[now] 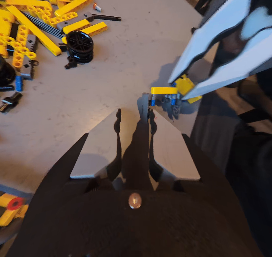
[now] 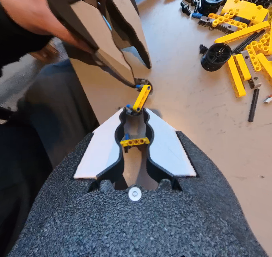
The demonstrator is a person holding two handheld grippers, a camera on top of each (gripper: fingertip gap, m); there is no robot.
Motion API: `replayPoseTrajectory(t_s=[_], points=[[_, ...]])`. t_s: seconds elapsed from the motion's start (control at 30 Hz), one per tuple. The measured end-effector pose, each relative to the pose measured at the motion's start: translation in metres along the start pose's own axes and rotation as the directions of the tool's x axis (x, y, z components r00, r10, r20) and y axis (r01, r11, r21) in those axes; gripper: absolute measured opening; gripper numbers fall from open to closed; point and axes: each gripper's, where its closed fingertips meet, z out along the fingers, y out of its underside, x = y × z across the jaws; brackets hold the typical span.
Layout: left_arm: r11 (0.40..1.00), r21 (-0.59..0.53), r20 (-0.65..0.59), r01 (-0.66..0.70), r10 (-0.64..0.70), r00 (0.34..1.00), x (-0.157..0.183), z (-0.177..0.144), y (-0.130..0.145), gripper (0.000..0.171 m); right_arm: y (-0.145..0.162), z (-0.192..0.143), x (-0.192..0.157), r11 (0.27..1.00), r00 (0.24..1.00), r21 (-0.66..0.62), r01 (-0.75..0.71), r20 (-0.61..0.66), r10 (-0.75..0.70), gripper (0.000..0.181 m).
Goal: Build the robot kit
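Right claw body fills the bottom of the right wrist view, textured dark grey, white fingers with black wavy pads. Claw narrow, clamped on a small brick assembly: yellow holed beam across the jaws, grey parts and blue pins toward the tips. From the tips a short yellow link runs toward 12 o'clock, tilted right, its far end pinned to a grey piece.

Left claw comes in from 11 o'clock in that view, a person's hand behind it. Jaws part open; one tip touches the grey piece, the other tip stands apart from it, so no squeeze visible.

Left wrist view: left claw at bottom, dark body, tips narrow but gapped; grey piece sits against the right finger only. Right claw enters from 2 o'clock, pinching the yellow block end of the assembly, link lying level toward the grey piece. Whole assembly sits near the tabletop edge, whether lifted or resting unclear.

Loose parts pile at 10 o'clock: yellow beams, grey racks, black axles. Black wheel at pile edge, well apart from both claws. Yellow part with red bush at 8 o'clock.
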Motion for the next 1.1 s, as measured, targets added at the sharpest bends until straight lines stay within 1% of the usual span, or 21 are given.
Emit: replayPoseTrajectory(t_s=[0.07, 0.1, 0.17, 0.23, 0.33, 0.4, 0.53, 0.6, 0.7, 0.83, 0.9, 1.1], points=[[0.999, -0.011, 0.057, -0.035, 0.035, 0.998, -0.007, -0.001, 0.001, 0.031, -0.002, -0.009, -0.001, 0.998, 1.000, 0.060, -0.023, 0.019, 0.022, 0.026], [0.999, -0.019, 0.077, -0.049, 0.050, 0.996, -0.009, -0.002, 0.001, 0.032, -0.002, -0.014, 0.003, 0.996, 1.000, 0.082, -0.018, 0.002, 0.018, 0.031], [0.997, -0.025, 0.107, -0.070, 0.073, 0.992, -0.011, -0.007, 0.000, 0.036, 0.001, -0.028, 0.014, 0.992, 0.998, 0.120, 0.029, -0.063, -0.022, 0.032], [0.995, -0.001, 0.066, -0.096, 0.095, 0.993, 0.000, -0.013, -0.007, 0.041, 0.009, -0.042, 0.022, 0.989, 0.995, 0.143, 0.042, -0.098, -0.028, 0.035], [0.987, 0.027, -0.015, -0.156, 0.156, 0.988, 0.025, -0.020, -0.016, 0.063, 0.024, -0.054, 0.015, 0.985, 0.999, 0.173, 0.010, -0.044, -0.002, 0.052], [0.976, 0.018, -0.033, -0.217, 0.217, 0.976, 0.035, -0.018, -0.016, 0.071, 0.034, -0.050, 0.008, 0.985, 1.000, 0.170, 0.007, -0.020, -0.003, 0.061], [0.952, -0.009, -0.007, -0.305, 0.305, 0.952, 0.041, -0.003, -0.015, 0.072, 0.050, -0.031, 0.008, 0.992, 0.993, 0.099, 0.079, -0.091, -0.070, 0.073], [0.944, -0.033, 0.011, -0.328, 0.329, 0.944, 0.039, 0.005, -0.012, 0.069, 0.049, -0.023, 0.003, 0.987, 0.988, 0.096, 0.129, -0.099, -0.119, 0.074], [0.946, -0.062, 0.004, -0.317, 0.318, 0.948, 0.035, 0.014, -0.004, 0.064, 0.053, -0.014, 0.008, 0.983, 0.979, 0.067, 0.170, -0.124, -0.161, 0.073], [0.945, -0.088, 0.004, -0.314, 0.316, 0.949, 0.033, 0.017, 0.003, 0.065, 0.048, -0.009, 0.003, 0.982, 0.985, 0.105, 0.156, -0.090, -0.146, 0.068], [0.939, -0.083, 0.008, -0.333, 0.335, 0.942, 0.034, 0.014, 0.001, 0.065, 0.047, -0.007, 0.004, 0.983, 0.986, 0.106, 0.147, -0.089, -0.138, 0.060], [0.925, -0.058, 0.011, -0.375, 0.376, 0.926, 0.040, 0.004, -0.005, 0.069, 0.047, -0.009, 0.006, 0.988, 0.994, 0.122, 0.096, -0.071, -0.088, 0.060]])
